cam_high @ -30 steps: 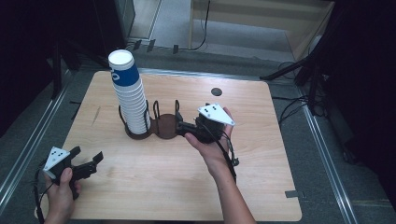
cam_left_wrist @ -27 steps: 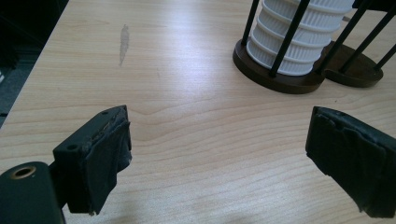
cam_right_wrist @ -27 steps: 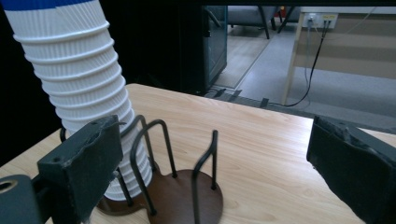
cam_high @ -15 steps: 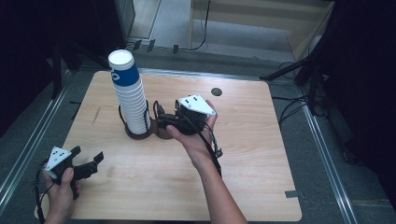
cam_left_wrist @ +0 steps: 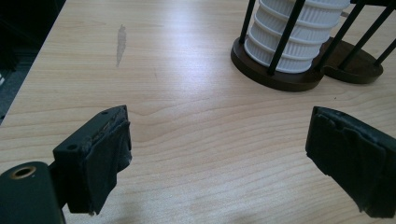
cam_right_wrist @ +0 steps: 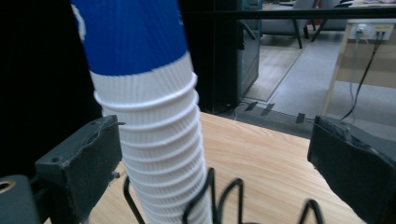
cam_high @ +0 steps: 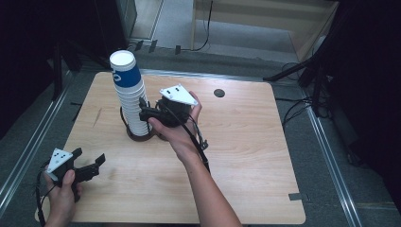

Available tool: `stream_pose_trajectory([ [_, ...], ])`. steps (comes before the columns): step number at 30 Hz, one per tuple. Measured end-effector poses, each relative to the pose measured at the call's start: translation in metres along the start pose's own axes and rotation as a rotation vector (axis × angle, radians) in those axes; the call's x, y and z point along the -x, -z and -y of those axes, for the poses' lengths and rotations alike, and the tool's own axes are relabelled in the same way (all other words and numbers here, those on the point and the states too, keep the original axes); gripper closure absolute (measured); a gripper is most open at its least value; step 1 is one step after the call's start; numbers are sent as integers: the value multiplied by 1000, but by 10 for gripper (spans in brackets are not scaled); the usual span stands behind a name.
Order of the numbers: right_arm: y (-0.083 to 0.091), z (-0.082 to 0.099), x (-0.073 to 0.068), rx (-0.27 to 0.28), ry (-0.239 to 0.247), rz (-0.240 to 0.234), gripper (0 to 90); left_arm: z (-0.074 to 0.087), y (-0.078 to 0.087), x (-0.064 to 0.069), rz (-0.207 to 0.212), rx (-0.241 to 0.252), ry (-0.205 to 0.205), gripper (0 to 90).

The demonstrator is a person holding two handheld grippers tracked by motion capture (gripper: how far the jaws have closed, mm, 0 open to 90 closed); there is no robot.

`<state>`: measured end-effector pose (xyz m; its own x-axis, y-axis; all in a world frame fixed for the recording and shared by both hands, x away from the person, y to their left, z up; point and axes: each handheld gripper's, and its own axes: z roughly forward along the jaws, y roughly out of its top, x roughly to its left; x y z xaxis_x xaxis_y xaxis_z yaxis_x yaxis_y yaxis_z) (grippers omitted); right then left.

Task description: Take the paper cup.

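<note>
Cup stack (cam_right_wrist: 154, 135) between open right gripper (cam_right_wrist: 210, 154) jaws, untouched

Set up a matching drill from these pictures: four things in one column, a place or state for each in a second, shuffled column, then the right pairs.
Things:
1. cup stack
2. left gripper
3. right gripper
4. empty wire holder

Places or states:
A. jaws open over bare wood near the table's front left corner
B. stands upright inside a dark wire holder
C. jaws open, up beside the cups
D. right next to the holder that has the cups

Pairs: 1-B, 2-A, 3-C, 4-D
</note>
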<state>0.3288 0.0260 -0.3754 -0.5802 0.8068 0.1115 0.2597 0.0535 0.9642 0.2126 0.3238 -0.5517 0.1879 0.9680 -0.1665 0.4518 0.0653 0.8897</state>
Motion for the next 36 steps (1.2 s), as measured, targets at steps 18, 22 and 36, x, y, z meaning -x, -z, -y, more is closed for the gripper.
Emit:
stream_pose_trajectory([
  [18,-40,-17,-32,1,-8,-34,26,0,0,0,1,-3,-1,74],
  [22,-46,-21,-37,12,-7,-27,26,0,0,0,1,-3,1,74],
  [36,-67,-28,-43,22,-19,2,96,0,-1,-1,3,-4,6,74],
])
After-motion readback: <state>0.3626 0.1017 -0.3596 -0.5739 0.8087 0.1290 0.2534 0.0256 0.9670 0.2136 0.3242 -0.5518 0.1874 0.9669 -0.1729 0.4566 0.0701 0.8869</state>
